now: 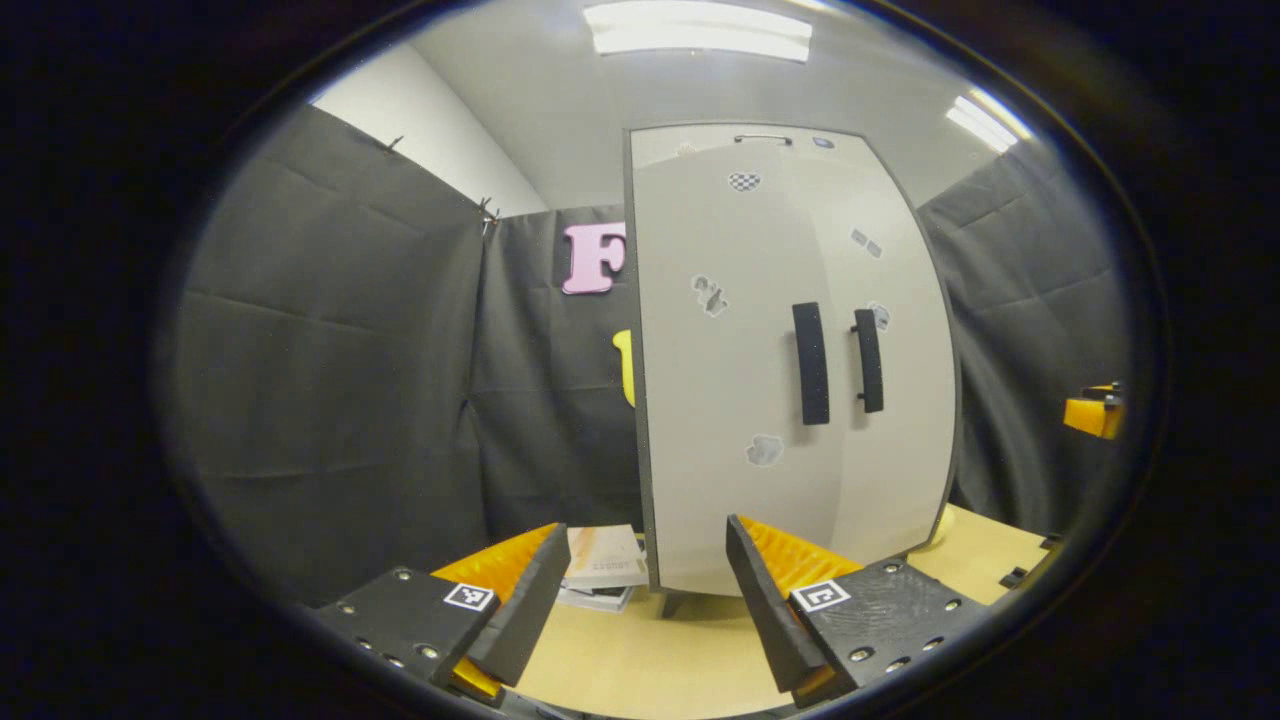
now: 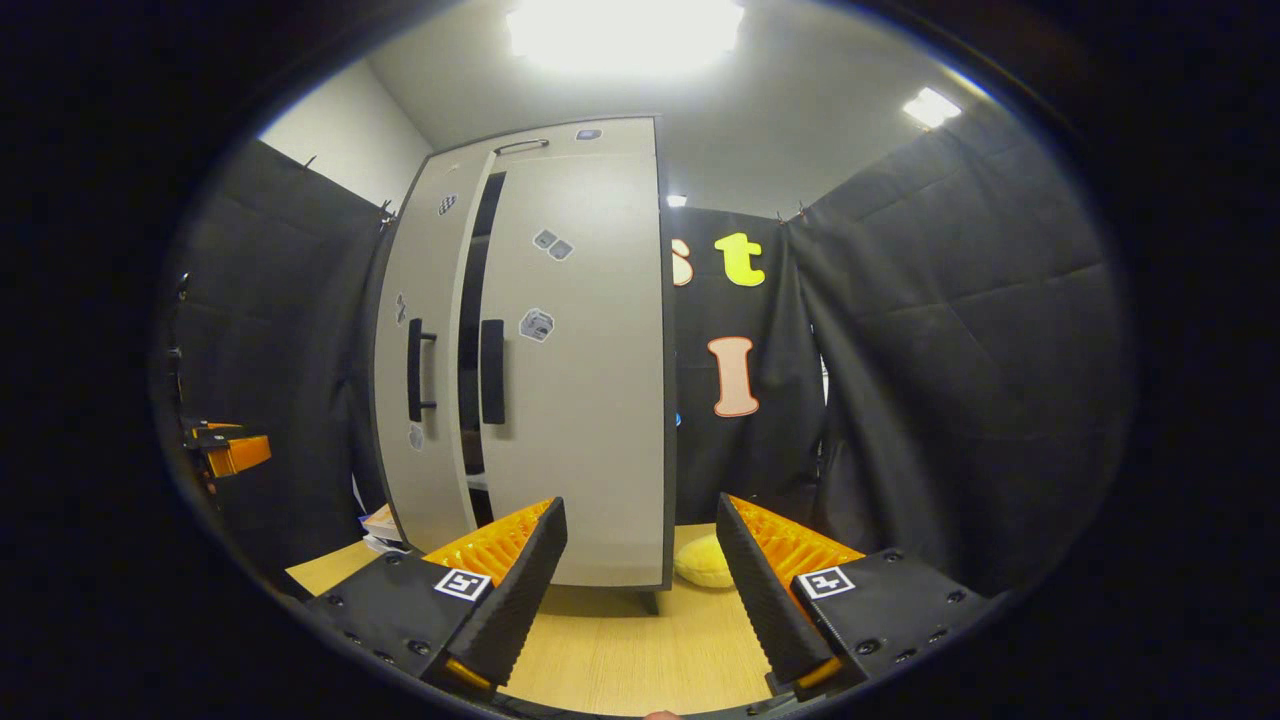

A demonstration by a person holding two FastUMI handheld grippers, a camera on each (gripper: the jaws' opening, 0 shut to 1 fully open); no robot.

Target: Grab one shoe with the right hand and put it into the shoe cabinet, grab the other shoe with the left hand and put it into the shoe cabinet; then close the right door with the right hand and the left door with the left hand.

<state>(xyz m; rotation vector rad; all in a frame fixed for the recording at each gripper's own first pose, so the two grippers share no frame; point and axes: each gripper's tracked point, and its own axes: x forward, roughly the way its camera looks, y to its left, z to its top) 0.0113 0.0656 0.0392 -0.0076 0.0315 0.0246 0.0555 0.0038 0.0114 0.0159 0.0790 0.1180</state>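
Shoe cabinet (image 1: 740,400): tall, pale grey, dark-edged, upright on short feet on the wooden tabletop (image 1: 640,660), against the black cloth wall. Two doors, each with a black vertical handle near the middle seam and small grey stickers on its face. Left door (image 2: 425,380) with handle (image 2: 415,370), right door (image 2: 580,400) with handle (image 2: 492,372). In the right gripper view, a narrow dark gap between the doors, not quite flush; in the left gripper view, seemingly closed. Shoes not visible.
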